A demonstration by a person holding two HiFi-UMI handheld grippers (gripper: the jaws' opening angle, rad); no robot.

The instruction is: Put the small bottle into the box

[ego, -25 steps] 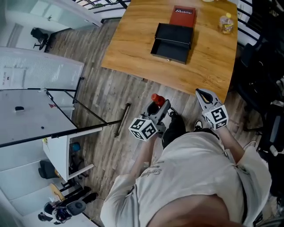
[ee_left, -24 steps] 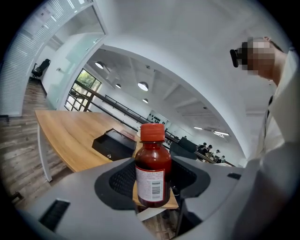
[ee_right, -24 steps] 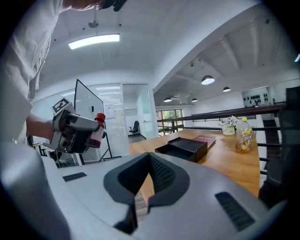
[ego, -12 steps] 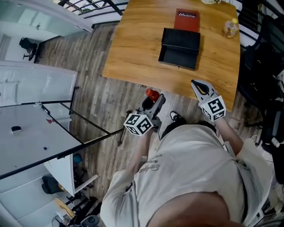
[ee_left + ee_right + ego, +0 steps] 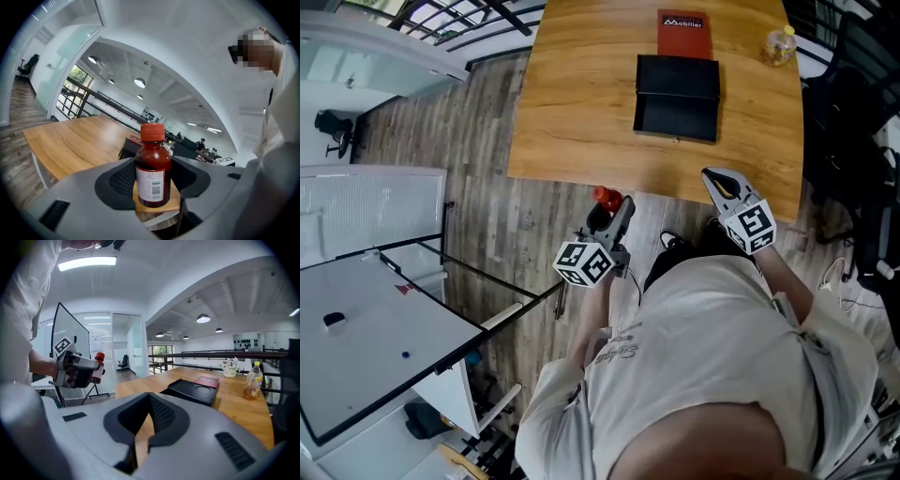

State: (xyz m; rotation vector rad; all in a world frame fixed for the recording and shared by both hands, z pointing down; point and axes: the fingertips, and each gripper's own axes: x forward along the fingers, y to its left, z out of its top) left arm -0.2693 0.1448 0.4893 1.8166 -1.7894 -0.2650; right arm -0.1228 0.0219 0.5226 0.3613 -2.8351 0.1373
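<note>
A small brown bottle (image 5: 606, 199) with a red cap is held upright in my left gripper (image 5: 612, 214), just short of the wooden table's (image 5: 581, 112) near edge, over the floor. In the left gripper view the jaws are shut on the bottle (image 5: 153, 171) at label height. The black box (image 5: 677, 97) lies open on the table, its red lid (image 5: 682, 23) behind it. My right gripper (image 5: 720, 184) hovers at the table's front right edge, jaws shut with nothing in them. In the right gripper view the box (image 5: 194, 390) lies ahead of that gripper (image 5: 138, 439).
A clear bottle of yellow drink (image 5: 778, 45) stands at the table's far right corner. A whiteboard on a stand (image 5: 375, 309) fills the floor at left. Dark chairs (image 5: 853, 112) crowd the table's right side. A black railing (image 5: 478, 14) runs behind the table.
Both grippers have come closer to the table's near edge as the person stepped forward. The left gripper still holds the bottle; the right one stays shut.
</note>
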